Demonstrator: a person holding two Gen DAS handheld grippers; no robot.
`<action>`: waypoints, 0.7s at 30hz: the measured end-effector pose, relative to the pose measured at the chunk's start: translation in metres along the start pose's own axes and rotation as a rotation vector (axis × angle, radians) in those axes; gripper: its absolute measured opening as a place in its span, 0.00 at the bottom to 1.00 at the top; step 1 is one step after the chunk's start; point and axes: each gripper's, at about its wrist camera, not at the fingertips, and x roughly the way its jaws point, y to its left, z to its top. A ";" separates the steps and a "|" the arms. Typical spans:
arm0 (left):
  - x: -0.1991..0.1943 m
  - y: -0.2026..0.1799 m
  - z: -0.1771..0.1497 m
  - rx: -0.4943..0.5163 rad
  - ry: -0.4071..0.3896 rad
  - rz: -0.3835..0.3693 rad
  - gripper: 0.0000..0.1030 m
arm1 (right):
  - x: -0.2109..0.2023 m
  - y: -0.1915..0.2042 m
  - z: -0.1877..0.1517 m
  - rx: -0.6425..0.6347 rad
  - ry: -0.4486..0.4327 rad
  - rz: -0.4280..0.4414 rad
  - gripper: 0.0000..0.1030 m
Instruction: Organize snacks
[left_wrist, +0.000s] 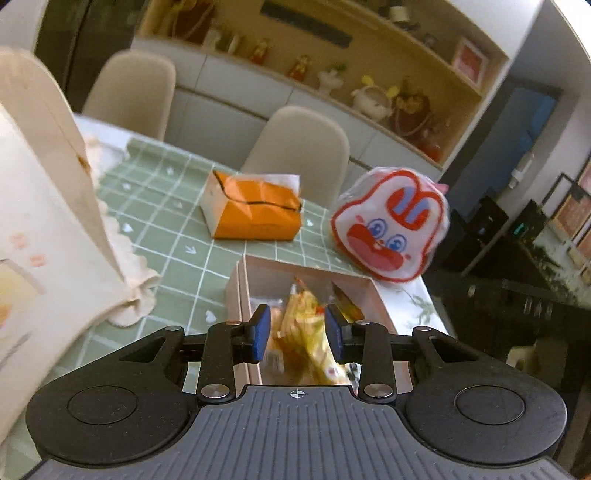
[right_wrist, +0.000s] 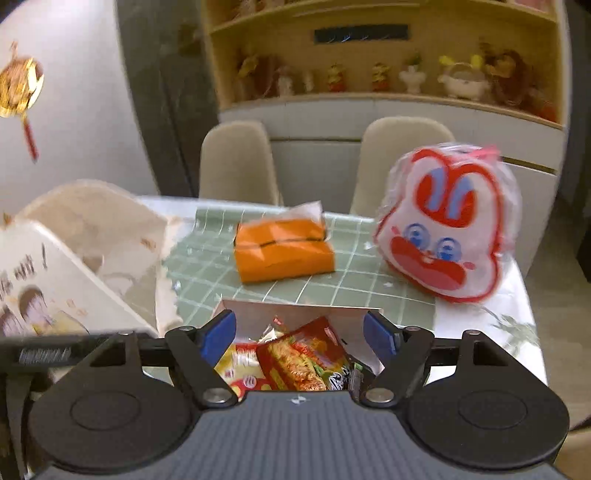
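Observation:
A pink open box (left_wrist: 306, 269) sits on the green checked tablecloth, with snack packets inside. My left gripper (left_wrist: 297, 332) hovers over its near end. A yellow snack packet (left_wrist: 303, 325) shows in the gap between its blue pads, which do not seem to press on it. In the right wrist view the same box (right_wrist: 295, 314) holds a red noodle packet (right_wrist: 303, 358) and a yellow packet (right_wrist: 240, 373). My right gripper (right_wrist: 299, 334) stands wide open above them, holding nothing.
A rabbit-face bag (left_wrist: 389, 225) (right_wrist: 447, 225) stands at the table's right edge. An orange tissue box (left_wrist: 255, 214) (right_wrist: 282, 249) lies behind the pink box. A cream paper bag (left_wrist: 44, 221) (right_wrist: 92, 229) fills the left. Two beige chairs (left_wrist: 299, 155) stand beyond.

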 end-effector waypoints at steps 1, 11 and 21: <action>-0.013 -0.009 -0.008 0.024 -0.005 0.010 0.35 | -0.013 -0.002 -0.004 0.033 -0.012 -0.002 0.76; -0.102 -0.081 -0.097 0.116 0.033 0.132 0.18 | -0.113 0.017 -0.095 0.059 0.109 -0.069 0.78; -0.147 -0.122 -0.136 0.172 0.049 0.227 0.17 | -0.177 0.050 -0.145 0.015 0.149 -0.029 0.79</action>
